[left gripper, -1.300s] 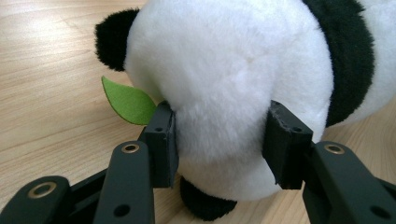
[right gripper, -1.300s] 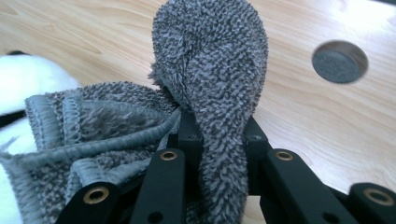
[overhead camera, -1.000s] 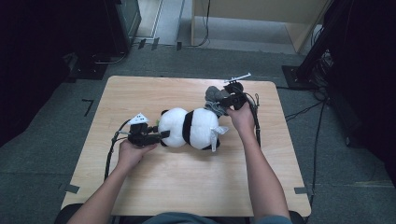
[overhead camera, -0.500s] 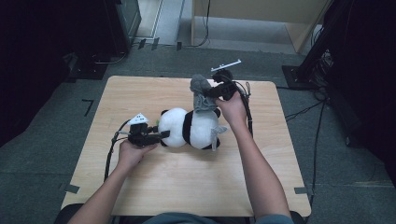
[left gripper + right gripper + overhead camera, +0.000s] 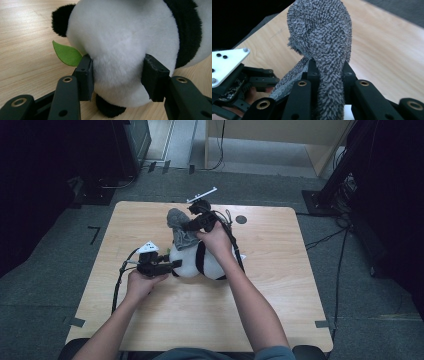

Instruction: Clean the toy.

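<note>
A wooden table stands on grey carpet, with perhaps dark cabinets behind.

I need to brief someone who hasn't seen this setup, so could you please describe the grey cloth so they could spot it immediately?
Start at the wooden table and find the panda plush lying near its middle. Just above the panda's white head end, the grey cloth hangs pinched in the right tool. It is the one fuzzy, dark grey, terry-like piece, unlike the smooth black-and-white plush clamped by the left tool.
</note>
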Tool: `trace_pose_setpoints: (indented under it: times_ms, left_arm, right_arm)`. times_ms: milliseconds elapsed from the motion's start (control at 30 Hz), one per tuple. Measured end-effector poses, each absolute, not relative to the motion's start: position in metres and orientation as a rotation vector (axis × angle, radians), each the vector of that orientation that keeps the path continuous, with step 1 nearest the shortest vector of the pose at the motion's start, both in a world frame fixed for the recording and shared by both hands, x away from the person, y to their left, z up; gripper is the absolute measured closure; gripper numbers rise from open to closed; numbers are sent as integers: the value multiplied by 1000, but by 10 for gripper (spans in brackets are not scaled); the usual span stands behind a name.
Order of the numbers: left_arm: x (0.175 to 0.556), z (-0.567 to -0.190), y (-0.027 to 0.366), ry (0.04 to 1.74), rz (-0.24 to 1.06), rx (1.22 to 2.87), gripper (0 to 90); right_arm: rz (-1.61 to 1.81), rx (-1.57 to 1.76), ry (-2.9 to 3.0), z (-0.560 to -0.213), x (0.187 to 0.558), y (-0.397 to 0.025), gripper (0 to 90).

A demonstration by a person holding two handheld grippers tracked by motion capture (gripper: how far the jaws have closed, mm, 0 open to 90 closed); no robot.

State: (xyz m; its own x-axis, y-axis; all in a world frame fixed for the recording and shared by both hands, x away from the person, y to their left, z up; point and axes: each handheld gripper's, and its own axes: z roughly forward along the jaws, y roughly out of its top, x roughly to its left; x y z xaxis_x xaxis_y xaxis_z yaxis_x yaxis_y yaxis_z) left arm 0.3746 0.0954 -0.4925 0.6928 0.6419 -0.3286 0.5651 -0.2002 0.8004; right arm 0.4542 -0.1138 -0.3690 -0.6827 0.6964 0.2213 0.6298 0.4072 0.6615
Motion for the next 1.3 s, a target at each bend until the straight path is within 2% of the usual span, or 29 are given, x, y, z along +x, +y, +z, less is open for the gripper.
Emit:
trace_pose_setpoints:
  times_ms: [233, 533, 800, 1300]
  left_arm:
    - [377, -494, 97, 954, 70, 1867, 441]
    - [378, -494, 95, 954, 73, 1877, 463]
    - [377, -493, 95, 947, 81, 1887, 473]
    - [377, -492, 95, 956, 51, 1875, 516]
  right_arm:
    - [1009, 1209, 2624, -394, 456, -99, 756]
    - [1039, 1279, 2593, -398, 460, -124, 751]
    - [918, 1293, 2581, -395, 459, -162, 753]
    - [992, 1457, 2431, -397, 457, -239, 751]
